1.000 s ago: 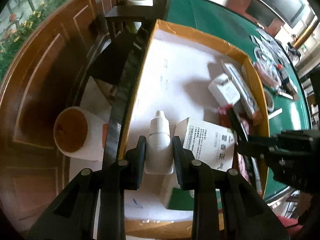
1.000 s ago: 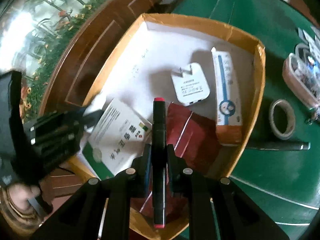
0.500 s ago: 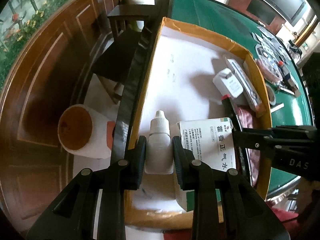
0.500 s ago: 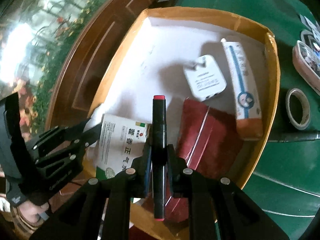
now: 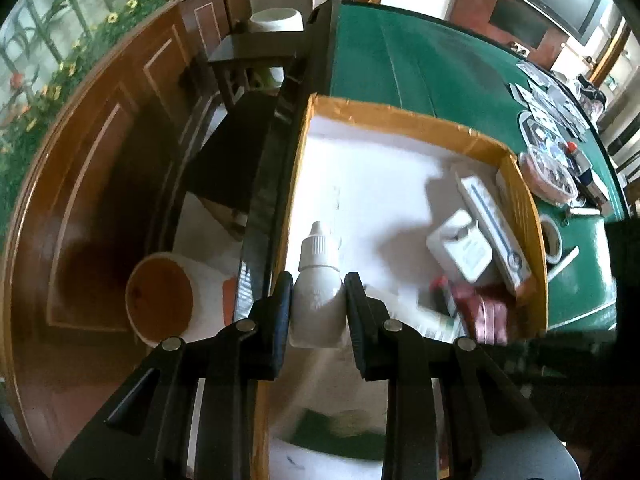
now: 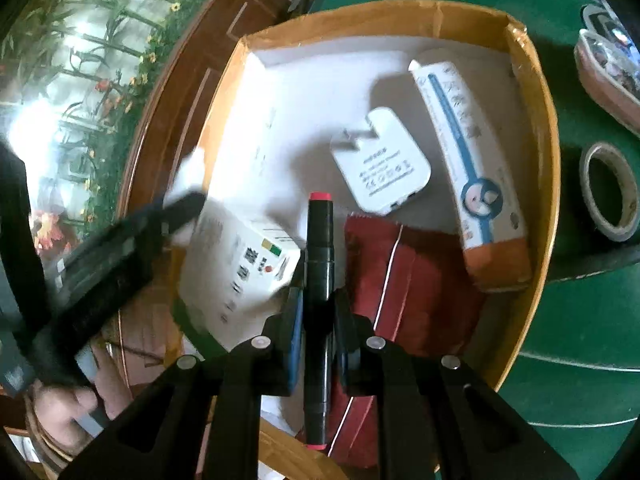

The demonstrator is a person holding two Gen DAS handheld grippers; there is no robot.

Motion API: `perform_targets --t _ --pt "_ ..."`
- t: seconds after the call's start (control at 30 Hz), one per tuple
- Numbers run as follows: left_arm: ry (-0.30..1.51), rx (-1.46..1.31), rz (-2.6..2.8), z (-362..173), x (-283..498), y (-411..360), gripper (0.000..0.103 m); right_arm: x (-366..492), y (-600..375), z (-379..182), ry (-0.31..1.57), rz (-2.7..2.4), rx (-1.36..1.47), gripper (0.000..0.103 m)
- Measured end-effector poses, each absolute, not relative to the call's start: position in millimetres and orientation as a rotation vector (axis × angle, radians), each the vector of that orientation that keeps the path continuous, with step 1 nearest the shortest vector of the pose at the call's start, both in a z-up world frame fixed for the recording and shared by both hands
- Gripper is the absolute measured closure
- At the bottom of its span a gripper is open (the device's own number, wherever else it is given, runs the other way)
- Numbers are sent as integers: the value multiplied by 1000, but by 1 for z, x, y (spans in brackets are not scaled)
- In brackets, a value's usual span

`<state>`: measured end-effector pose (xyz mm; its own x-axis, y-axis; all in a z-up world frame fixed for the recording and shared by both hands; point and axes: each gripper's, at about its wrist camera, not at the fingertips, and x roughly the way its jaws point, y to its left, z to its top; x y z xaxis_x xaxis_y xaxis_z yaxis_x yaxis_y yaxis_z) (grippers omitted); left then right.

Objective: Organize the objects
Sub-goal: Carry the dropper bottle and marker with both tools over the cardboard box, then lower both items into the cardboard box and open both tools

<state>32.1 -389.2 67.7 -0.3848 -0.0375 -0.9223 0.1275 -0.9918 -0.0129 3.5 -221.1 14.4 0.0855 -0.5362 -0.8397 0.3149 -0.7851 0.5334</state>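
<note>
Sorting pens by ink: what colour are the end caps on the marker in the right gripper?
Red on both ends of the black marker; clearest in the right wrist view.

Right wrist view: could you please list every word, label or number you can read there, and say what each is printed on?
No text can be read with certainty.
White carton: dark characters beside a yellow and green mark, blurred by motion.
Charger: rows of fine print and symbols, too small to read.
Long blue-striped box: characters along the stripe, too blurred to read.
</note>
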Motion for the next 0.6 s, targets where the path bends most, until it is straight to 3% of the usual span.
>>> perform_targets --t 0.3,0.6 --pt "-3 1766 -2569 56 -17 -370 77 7 -222 11 -220 -1753 1746 90" --pt "35 1877 -2530 27 -35 -356 77 3 -224 5 -258 -1721 1755 90"
